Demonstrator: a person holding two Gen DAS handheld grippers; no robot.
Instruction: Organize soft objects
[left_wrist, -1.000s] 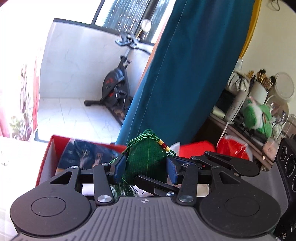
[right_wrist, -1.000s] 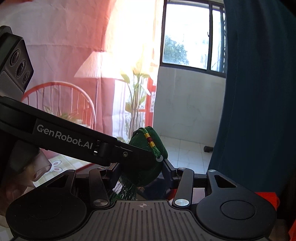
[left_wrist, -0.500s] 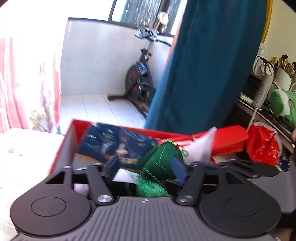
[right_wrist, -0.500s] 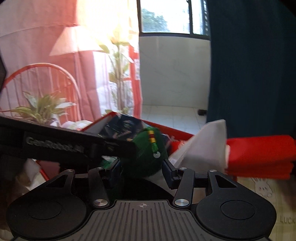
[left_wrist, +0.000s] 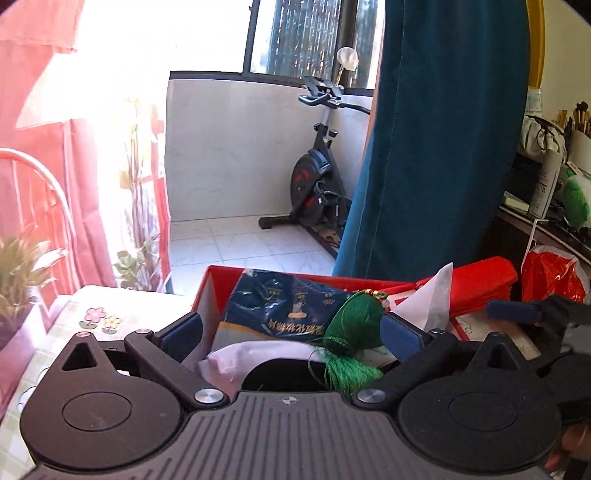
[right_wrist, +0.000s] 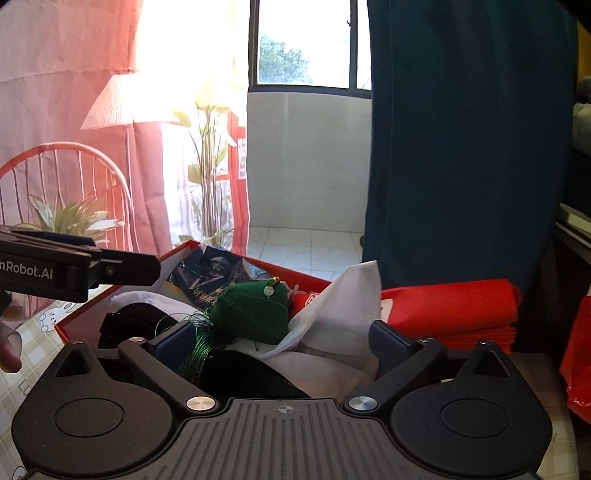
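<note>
A green pouch with a tassel and beaded cord (left_wrist: 356, 325) (right_wrist: 255, 314) lies in the red box (left_wrist: 207, 291) (right_wrist: 310, 278), on white and black cloth. My left gripper (left_wrist: 291, 332) is open above the box, its right pad beside the pouch. My right gripper (right_wrist: 280, 339) is open too, the pouch free between its pads. The left gripper's side shows in the right wrist view (right_wrist: 74, 271); a right finger shows in the left wrist view (left_wrist: 517, 312).
The box also holds a dark blue packet (left_wrist: 284, 306) (right_wrist: 214, 273) and white cloth (right_wrist: 340, 310). Folded red fabric (right_wrist: 450, 310) (left_wrist: 480, 280) and a red plastic bag (left_wrist: 554, 275) lie to the right. A teal curtain (left_wrist: 443, 147) hangs behind. A checked tablecloth (left_wrist: 110, 314) covers the table.
Both grippers came down over the red box with the green pouch and opened. The pouch now rests in the box.
</note>
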